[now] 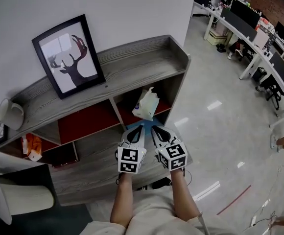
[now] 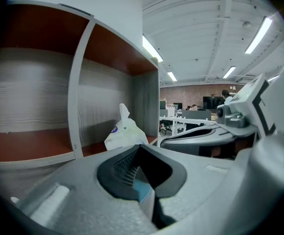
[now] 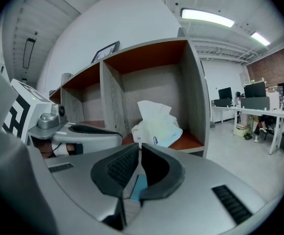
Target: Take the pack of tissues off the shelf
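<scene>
Pack of tissues: stands upright in the shelf's upper right compartment, near the open front. One sheet pokes out of the top, and nothing touches the pack.
Compartment: it has a red floor and grey walls and opens toward the person, so the pack can be reached straight from the front.
Shelf: a grey wood unit set against the white wall.
Left claw: near the pack and aimed at it, jaws pressed together with nothing between them.
Right claw: just beside the left one, facing the same compartment, jaws likewise closed and empty.
Stage: this looks like the approach, with no contact and the pack not lifted.
Next need: a claw must spread wider than the soft pack before it closes, and the wrapper will probably crumple under pressure.
Framed picture: leans against the wall on the shelf top, well apart from the pack and out of the way.
</scene>
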A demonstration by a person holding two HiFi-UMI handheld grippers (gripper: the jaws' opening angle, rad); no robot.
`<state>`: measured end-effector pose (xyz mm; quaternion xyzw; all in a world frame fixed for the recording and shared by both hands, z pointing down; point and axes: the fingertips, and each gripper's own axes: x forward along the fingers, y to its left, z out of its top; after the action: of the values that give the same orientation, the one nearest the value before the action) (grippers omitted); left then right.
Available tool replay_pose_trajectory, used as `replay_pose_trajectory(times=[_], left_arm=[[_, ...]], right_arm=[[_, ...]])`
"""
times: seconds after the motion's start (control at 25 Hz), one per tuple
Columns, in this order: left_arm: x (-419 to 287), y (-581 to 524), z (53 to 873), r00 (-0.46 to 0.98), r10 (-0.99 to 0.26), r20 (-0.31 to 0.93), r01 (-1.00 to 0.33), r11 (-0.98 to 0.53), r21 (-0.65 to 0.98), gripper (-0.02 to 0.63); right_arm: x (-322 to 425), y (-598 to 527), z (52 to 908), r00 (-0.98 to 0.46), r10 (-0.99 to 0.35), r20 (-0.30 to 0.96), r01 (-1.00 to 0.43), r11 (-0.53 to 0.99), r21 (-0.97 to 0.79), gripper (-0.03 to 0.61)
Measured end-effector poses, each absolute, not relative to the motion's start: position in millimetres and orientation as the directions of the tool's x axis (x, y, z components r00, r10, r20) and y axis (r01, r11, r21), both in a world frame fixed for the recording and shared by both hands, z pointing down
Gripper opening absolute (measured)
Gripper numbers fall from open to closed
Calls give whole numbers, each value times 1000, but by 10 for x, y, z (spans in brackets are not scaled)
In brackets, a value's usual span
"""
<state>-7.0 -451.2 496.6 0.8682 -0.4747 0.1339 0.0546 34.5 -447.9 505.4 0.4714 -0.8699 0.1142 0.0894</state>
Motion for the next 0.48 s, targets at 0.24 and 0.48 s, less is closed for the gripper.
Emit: replay_pose_trajectory(times=[0.24, 0.48], left_arm=[[29, -4679, 5131, 492, -793, 359, -838, -543, -52, 9], [7, -4787, 5137, 458, -806, 376, -858, -511, -49, 9]], right_arm=[[314, -4750, 5091, -579, -765, 282, -810, 580, -89, 71], [275, -4948, 5091, -573, -769, 284, -804, 595, -9, 121]])
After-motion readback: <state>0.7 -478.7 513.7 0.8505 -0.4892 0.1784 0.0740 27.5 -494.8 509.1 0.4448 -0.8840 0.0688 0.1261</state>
